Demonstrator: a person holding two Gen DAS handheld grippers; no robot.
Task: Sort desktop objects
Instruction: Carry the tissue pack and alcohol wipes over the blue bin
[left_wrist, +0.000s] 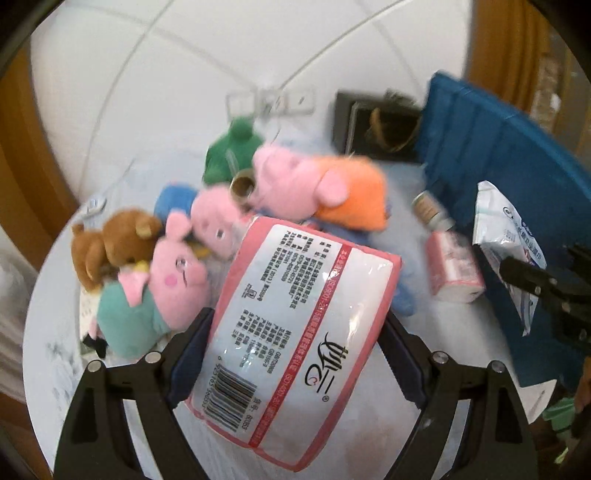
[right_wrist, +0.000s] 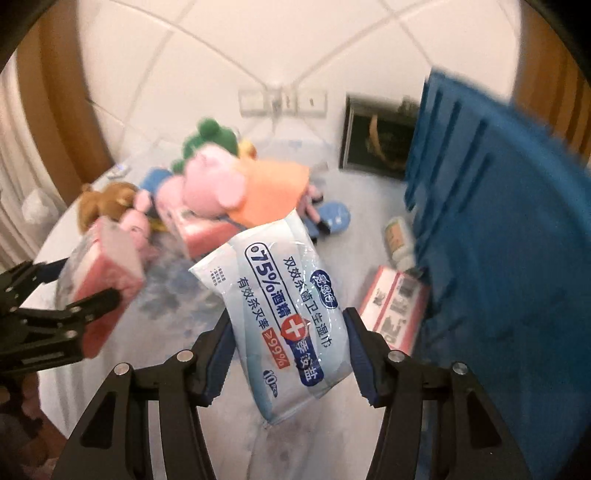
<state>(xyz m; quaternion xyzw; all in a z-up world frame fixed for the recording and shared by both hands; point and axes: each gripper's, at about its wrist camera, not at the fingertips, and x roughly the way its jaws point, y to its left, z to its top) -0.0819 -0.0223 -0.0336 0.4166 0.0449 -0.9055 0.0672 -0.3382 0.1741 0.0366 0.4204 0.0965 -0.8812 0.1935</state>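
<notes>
My left gripper (left_wrist: 295, 328) is shut on a pink tissue pack (left_wrist: 295, 332) and holds it above the white table (left_wrist: 48, 332); the same pack shows in the right wrist view (right_wrist: 107, 266). My right gripper (right_wrist: 288, 332) is shut on a blue-white wet wipes pack (right_wrist: 284, 310), also seen in the left wrist view (left_wrist: 506, 236). A blue crate (right_wrist: 498, 240) stands at the right. Plush toys lie behind: a pink pig in orange (left_wrist: 325, 188), a pig in teal (left_wrist: 155, 295), a brown bear (left_wrist: 110, 243) and a green toy (left_wrist: 229, 151).
A small pink tissue pack (left_wrist: 454, 266) and a small bottle (left_wrist: 428, 210) lie beside the crate. A dark box (left_wrist: 380, 125) stands at the back against the tiled wall. A tape roll (left_wrist: 243, 184) sits among the plush toys.
</notes>
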